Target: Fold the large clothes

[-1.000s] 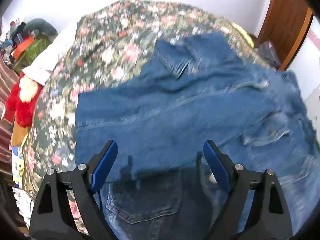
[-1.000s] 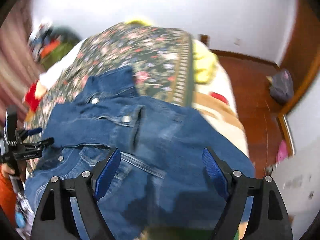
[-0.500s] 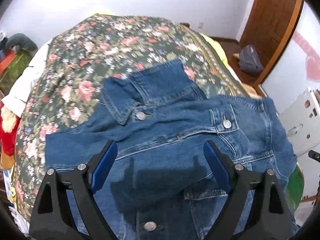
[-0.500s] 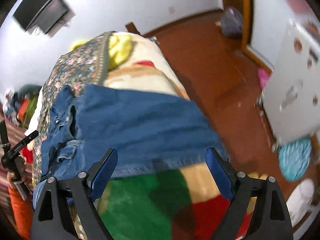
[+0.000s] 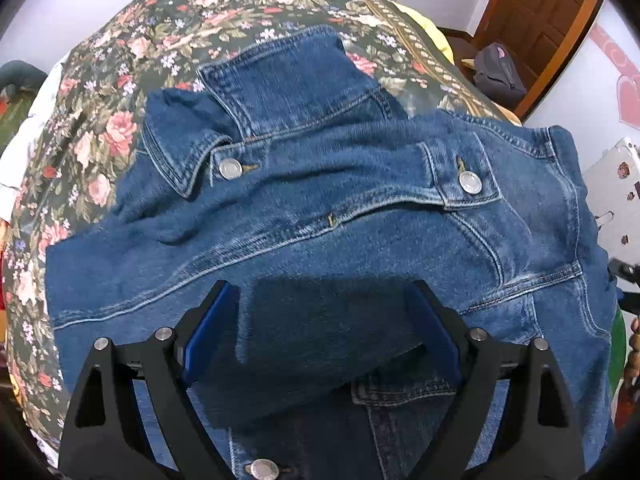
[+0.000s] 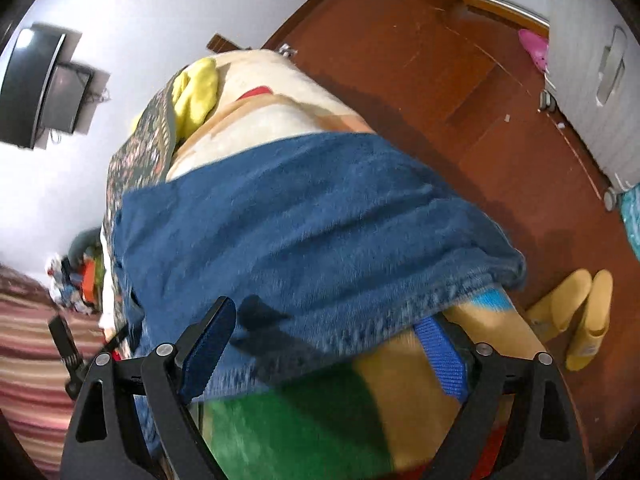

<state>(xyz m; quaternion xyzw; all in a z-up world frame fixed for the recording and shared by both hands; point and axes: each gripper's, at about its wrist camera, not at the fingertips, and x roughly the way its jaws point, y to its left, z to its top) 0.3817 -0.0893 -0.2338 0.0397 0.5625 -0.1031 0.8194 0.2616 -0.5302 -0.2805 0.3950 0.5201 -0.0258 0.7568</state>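
My left view has swung from the denim jacket's (image 5: 320, 208) back to its buttoned front; no legible labels. It lies on the floral bedspread (image 5: 120, 80). Left tool (image 5: 320, 344) and right tool (image 6: 324, 344) gape wide, empty. Brown floor (image 6: 460, 100), yellow slippers (image 6: 576, 312) right.

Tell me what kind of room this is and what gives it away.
Most likely a home bedroom. A bed with a floral bedspread holds the denim jacket; a wall-mounted screen faces it, a wooden door stands in the corner, and yellow slippers sit on the reddish floor beside the bed.
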